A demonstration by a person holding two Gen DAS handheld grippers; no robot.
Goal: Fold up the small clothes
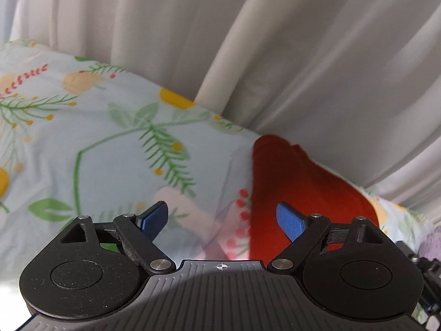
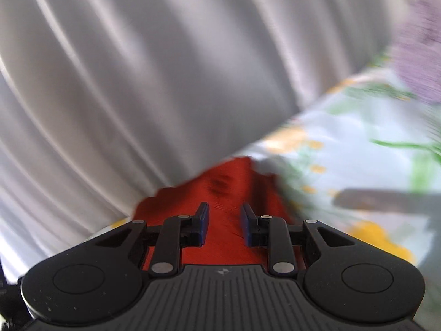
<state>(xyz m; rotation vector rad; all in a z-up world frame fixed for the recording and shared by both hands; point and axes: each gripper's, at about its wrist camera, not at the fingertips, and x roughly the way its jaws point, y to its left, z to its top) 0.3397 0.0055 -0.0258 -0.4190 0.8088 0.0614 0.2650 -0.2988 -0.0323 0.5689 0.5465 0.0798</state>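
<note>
On the left wrist view I have my left claw [image 1: 222, 219] pitched down toward the bed, its blue ribbed pads [image 1: 289, 220] spread wide with nothing between them. Under it lies the floral sheet [image 1: 110, 143], pale blue cotton with green fern sprigs, yellow blooms and red berries, smooth but faintly creased. The red garment [image 1: 292, 182] sits to the right of centre, a soft knit-looking piece with a rounded top edge, lying on the sheet right against the white curtain [image 1: 248, 41], whose long pleats hang in heavy folds behind the bed. The right pad overlaps the red cloth in the picture, though I cannot tell whether it touches. On the right wrist view (badly smeared by motion) my right claw [image 2: 224, 224] is tilted and angled less steeply, its jaws narrow but parted, with the red garment [image 2: 234, 182] showing through the gap and beneath the black linkages; the pads do not appear to press on it. The curtain [image 2: 110, 82] fills the left, the sheet [image 2: 358, 143] the right, and a fuzzy lilac cloth [image 2: 419, 49] sits at the upper right corner.
</note>
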